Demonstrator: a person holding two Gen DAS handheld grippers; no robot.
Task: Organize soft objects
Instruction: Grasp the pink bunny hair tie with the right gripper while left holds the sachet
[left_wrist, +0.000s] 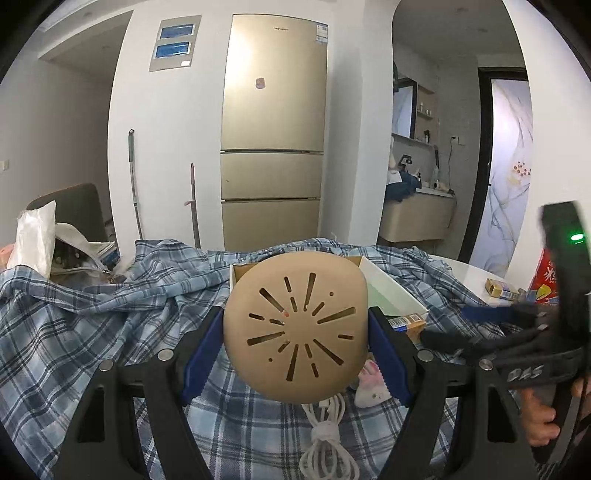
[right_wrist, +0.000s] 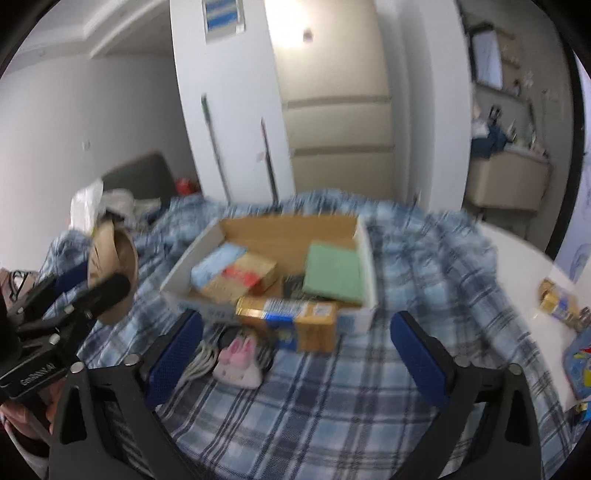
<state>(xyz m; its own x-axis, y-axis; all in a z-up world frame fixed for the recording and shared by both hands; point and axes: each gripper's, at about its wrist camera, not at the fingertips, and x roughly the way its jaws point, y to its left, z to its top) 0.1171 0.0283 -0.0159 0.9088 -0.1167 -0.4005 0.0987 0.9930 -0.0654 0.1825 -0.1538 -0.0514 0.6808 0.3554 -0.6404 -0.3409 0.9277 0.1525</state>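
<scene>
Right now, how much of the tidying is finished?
Done: a green pad and packets lie in the cardboard box. In hand: the left gripper holds a tan slotted cushion. Left: the pink bunny toy and white cable on the plaid cloth.

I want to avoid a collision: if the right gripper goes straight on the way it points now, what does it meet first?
Probably the gold and blue packet lying against the front of the cardboard box. The right gripper is open with nothing between its fingers, and only the plaid cloth lies before that packet. The picture is blurred, so depth is uncertain.
</scene>
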